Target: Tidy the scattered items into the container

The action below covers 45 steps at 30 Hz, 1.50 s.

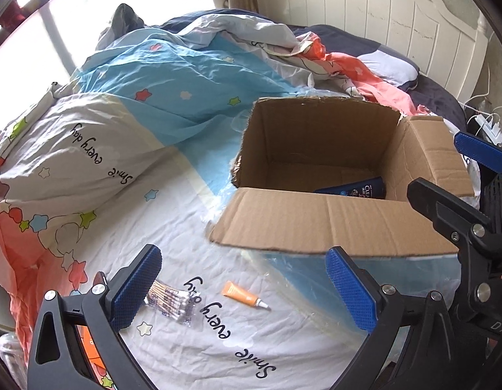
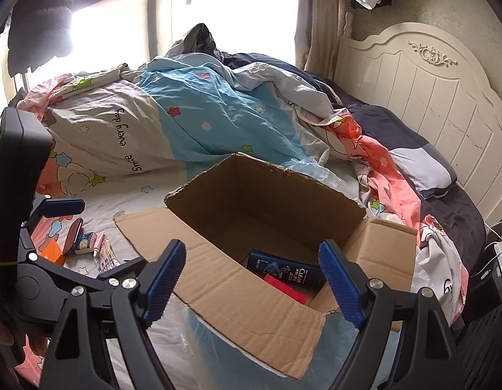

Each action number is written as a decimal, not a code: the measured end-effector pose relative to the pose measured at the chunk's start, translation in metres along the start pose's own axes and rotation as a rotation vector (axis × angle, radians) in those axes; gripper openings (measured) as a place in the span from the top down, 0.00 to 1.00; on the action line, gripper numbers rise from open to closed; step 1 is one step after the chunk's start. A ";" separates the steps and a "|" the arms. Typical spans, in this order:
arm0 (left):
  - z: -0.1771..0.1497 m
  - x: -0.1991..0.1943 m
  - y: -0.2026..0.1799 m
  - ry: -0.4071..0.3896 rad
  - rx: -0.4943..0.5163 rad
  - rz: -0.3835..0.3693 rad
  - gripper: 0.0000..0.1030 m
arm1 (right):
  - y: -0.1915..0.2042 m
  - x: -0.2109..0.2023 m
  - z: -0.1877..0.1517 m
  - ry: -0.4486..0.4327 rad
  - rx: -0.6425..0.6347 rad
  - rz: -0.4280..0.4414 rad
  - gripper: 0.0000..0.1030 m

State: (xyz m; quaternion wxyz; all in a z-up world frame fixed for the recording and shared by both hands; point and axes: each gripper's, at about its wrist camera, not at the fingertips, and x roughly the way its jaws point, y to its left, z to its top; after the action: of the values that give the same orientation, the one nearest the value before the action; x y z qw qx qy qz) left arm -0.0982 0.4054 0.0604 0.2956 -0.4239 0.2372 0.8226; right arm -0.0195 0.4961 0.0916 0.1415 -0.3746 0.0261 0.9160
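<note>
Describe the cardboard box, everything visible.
The cardboard box is brown corrugated card, open at the top, standing upright on the patterned bedsheet. Its flaps are folded outward, the near one creased with a ragged, torn edge; the far rim is also rough. Inside, at the bottom, lie a dark blue Clear bottle on its side and a red flat item partly under it. Clear plastic film lies against its base. Neither gripper touches it.

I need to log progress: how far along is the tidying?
Done: a shampoo bottle and red item lie in the box. In hand: nothing; left gripper and right gripper are open. Left: swabs, orange tube, small things by the case.
</note>
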 end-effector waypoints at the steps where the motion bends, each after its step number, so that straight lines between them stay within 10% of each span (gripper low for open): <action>1: -0.002 -0.002 0.003 -0.001 -0.005 0.004 0.00 | 0.004 -0.002 0.001 -0.001 -0.008 0.003 0.21; 45: -0.190 0.018 0.154 0.181 -0.360 0.075 0.00 | 0.187 0.031 -0.025 0.079 -0.288 0.227 0.21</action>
State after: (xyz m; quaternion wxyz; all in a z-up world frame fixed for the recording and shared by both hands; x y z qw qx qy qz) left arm -0.1070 0.1788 -0.0328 0.1617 -0.5331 0.1276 0.8206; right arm -0.0756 0.3200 0.0414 -0.0190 -0.4214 -0.0575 0.9049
